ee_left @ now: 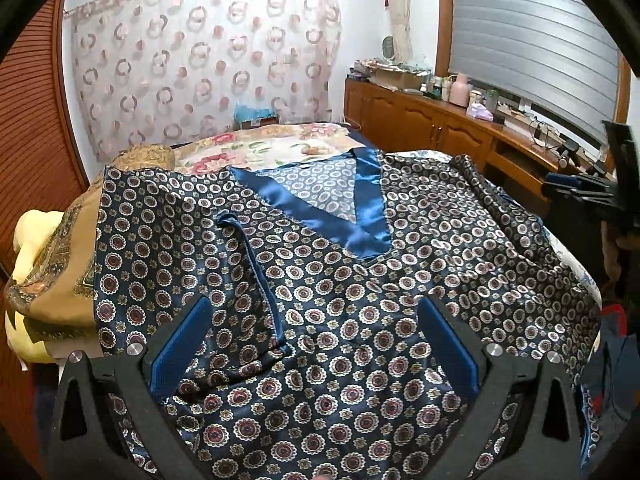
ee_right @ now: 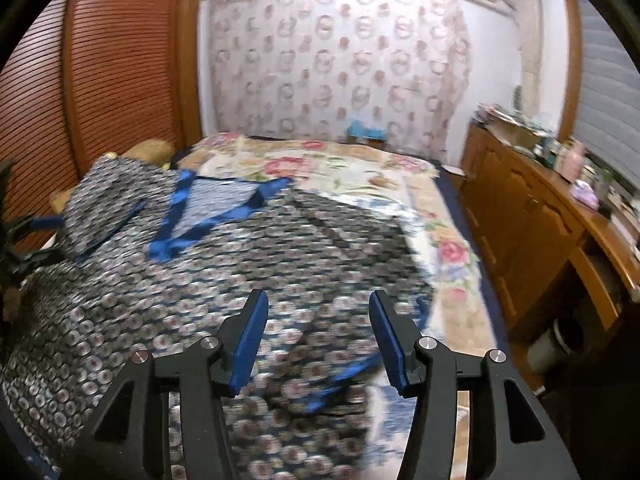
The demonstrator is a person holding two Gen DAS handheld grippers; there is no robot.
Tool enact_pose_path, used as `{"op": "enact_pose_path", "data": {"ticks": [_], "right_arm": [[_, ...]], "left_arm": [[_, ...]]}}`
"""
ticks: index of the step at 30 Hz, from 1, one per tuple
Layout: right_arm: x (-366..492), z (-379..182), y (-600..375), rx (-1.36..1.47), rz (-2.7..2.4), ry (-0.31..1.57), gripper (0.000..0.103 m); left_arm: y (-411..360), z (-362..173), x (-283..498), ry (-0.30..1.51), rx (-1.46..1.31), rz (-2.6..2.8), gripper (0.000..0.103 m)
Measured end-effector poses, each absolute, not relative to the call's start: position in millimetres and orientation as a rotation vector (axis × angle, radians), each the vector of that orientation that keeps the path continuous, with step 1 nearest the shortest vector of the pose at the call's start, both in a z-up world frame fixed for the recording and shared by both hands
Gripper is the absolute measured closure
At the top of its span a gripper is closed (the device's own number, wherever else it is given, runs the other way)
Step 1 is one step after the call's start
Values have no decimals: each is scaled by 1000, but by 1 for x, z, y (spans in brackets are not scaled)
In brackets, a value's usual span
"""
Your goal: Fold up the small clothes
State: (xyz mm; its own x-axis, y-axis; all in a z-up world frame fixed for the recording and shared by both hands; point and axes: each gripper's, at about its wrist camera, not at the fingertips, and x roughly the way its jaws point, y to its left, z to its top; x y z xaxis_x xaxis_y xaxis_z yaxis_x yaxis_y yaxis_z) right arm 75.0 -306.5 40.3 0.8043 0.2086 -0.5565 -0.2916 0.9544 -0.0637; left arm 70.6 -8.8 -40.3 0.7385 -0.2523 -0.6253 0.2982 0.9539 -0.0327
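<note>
- My left gripper point(ee_left: 316, 344) sits nearest in its own view, fingers spread wide with nothing pinched; the patterned cloth lies below them, not between the pads.
- My right gripper point(ee_right: 318, 340) has its fingers parted too, also empty. That picture is smeared, so I can't say whether a tip brushes the cloth.
- Both point forward and downward over the bed point(ee_right: 360, 168), the left above the garment's near hem, the right above its right-hand side.
- The satin top point(ee_left: 340, 272), dark blue with ring medallions, lies spread face-up on the bed, its neck toward 12 o'clock. A blue-piped sleeve edge point(ee_left: 256, 264) is folded in across the left chest, running from about 11 o'clock down toward the left fingers.
- The plain blue V-neck band point(ee_left: 360, 216) lies at 12 o'clock, flat and open.
- Risk, as I judge it: satin is slippery, so the folded-in sleeve could slide back out when I next tug the hem.
- A shallow pinch may catch only the top layer, leaving the fold crooked.
- The right sleeve at 2 o'clock looks bunched near the bed's edge; dragging could pull it over the side.
- Farther off, a wooden cabinet point(ee_right: 520, 208) stands at 2 o'clock, well apart from the work.
</note>
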Motion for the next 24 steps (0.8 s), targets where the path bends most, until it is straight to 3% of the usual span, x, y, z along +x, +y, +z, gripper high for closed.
{"op": "enact_pose_path", "data": {"ticks": [14,16,18,19,24], "right_arm": [[150,-20,-337,-39,160,810,51],[154,-15,-345,-52,156,805,57],[161,-15,-340,-59,174,802,85],[163,-14,-337,-62,197,803,92],[166,-6,-325,-96,215,773,100]], "left_arm": [[-11,-48,67,690,65,-305,0],[-10,-49,68,693,59,-305,0],[-10,-51,67,693,56,-304,0],[-10,-51,67,693,56,-303,0],[-7,-50,65,691,49,-296,0]]}}
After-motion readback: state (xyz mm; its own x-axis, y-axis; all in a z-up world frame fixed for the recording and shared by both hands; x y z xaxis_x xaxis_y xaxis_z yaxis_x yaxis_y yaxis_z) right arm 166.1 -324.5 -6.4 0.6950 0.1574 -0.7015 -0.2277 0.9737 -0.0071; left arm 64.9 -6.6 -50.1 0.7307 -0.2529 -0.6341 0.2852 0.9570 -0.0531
